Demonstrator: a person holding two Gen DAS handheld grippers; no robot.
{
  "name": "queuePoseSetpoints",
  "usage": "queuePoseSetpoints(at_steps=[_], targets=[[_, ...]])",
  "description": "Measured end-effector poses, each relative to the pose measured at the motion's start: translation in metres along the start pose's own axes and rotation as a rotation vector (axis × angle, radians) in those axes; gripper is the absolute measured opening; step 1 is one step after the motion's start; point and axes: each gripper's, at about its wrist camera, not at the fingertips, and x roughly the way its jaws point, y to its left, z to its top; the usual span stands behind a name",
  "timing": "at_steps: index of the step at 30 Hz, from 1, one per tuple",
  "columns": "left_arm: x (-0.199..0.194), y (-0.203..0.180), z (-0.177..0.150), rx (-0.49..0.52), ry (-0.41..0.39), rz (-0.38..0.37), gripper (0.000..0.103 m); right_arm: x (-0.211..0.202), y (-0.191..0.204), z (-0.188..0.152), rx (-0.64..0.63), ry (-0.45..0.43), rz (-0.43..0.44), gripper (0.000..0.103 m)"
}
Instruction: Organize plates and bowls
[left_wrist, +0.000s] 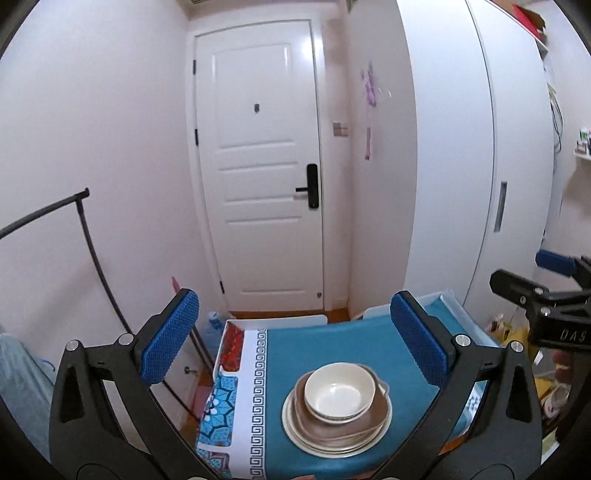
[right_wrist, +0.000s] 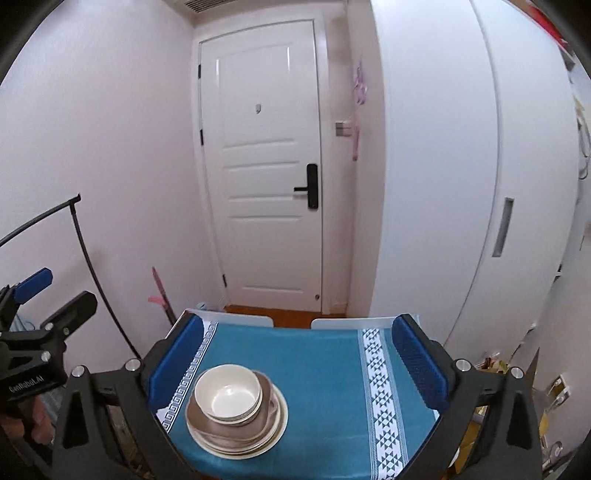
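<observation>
Both the left gripper (left_wrist: 295, 350) and the right gripper (right_wrist: 295, 365) are hovering with fingers spread wide and nothing between them, above a table (right_wrist: 325, 354) covered in a teal cloth. One cream bowl (right_wrist: 227, 393) is sitting on a stack (right_wrist: 236, 424) of what looks like three or four plates, brown and cream, nearer the table's left edge. The crockery is likely stiff, glazed, slippery and breakable, best taken by a rim.

Cream bowl (right_wrist: 232, 398) tops stacked plates (right_wrist: 236, 430) on table (right_wrist: 317, 373).
</observation>
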Motion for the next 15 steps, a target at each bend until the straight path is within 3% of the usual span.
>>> queuePoseSetpoints(at_steps=[15], targets=[[-0.004,-0.011,0.004,0.004,-0.029,0.007,0.103,-0.004,-0.007,0.003,0.02,-0.041,-0.061,0.102]])
